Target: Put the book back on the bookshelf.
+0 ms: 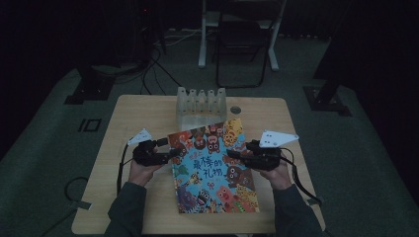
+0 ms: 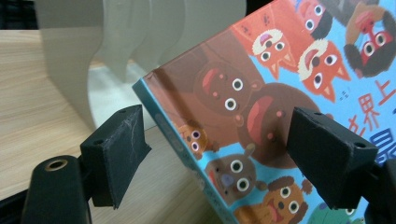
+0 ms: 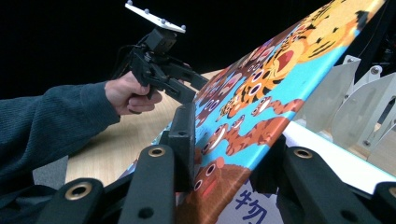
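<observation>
Book [image 1: 212, 168] tilted up off bench [image 1: 143, 113], long axis 12-to-6, rack [image 1: 201, 103] at 12 | left hand-held gripper [image 1: 165, 154] jaws apart astride 9 o'clock edge | right hand-held gripper [image 1: 237, 154] clamping 3 o'clock edge, equally near

The high view was dim and underexposed, the room beyond the bench [image 1: 133, 111] sinking into near black, with soft, slightly grainy detail and no hard shadows. The left gripper view was far brighter and evenly lit, its colours vivid on the book cover [image 2: 261, 107], though the pale rack [image 2: 93, 42] behind was blurred. The right gripper view showed a black backdrop, with the rack out of focus.
</observation>
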Tool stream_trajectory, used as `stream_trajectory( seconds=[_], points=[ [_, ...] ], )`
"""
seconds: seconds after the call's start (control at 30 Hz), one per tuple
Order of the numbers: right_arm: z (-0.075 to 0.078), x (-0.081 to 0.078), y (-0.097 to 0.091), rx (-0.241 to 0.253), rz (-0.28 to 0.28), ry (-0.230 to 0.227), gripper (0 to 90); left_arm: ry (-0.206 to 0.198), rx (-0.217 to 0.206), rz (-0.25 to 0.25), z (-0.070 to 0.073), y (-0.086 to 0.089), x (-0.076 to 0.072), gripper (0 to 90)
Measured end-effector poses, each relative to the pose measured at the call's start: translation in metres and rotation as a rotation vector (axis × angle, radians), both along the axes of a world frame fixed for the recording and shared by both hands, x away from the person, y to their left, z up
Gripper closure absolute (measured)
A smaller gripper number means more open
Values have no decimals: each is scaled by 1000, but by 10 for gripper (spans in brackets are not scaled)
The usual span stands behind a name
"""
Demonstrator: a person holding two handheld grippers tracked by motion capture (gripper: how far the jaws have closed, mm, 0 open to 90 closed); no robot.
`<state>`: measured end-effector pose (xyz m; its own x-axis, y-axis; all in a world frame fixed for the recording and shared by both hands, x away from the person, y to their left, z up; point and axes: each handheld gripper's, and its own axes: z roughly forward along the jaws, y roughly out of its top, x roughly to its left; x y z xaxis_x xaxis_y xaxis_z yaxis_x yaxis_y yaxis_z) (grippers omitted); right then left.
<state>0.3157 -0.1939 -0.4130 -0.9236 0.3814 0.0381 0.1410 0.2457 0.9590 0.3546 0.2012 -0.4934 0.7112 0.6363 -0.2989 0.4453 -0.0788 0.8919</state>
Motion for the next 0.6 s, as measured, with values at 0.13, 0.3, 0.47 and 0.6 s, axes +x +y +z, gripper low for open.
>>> stream_trajectory(
  seconds=[0.13,0.3,0.47,0.6],
  points=[
    [-1,1,-1,7,3,-2,672,25,-27,-31,1,-2,5,194],
    [-1,0,-4,1,-1,-6,673,22,-19,-20,4,-5,3,193],
    [2,1,-4,-30,-11,-9,680,19,-24,-11,6,-5,1,199],
    [4,0,-5,-32,-6,-12,687,-1,-35,-5,10,-4,-3,214]
  ],
)
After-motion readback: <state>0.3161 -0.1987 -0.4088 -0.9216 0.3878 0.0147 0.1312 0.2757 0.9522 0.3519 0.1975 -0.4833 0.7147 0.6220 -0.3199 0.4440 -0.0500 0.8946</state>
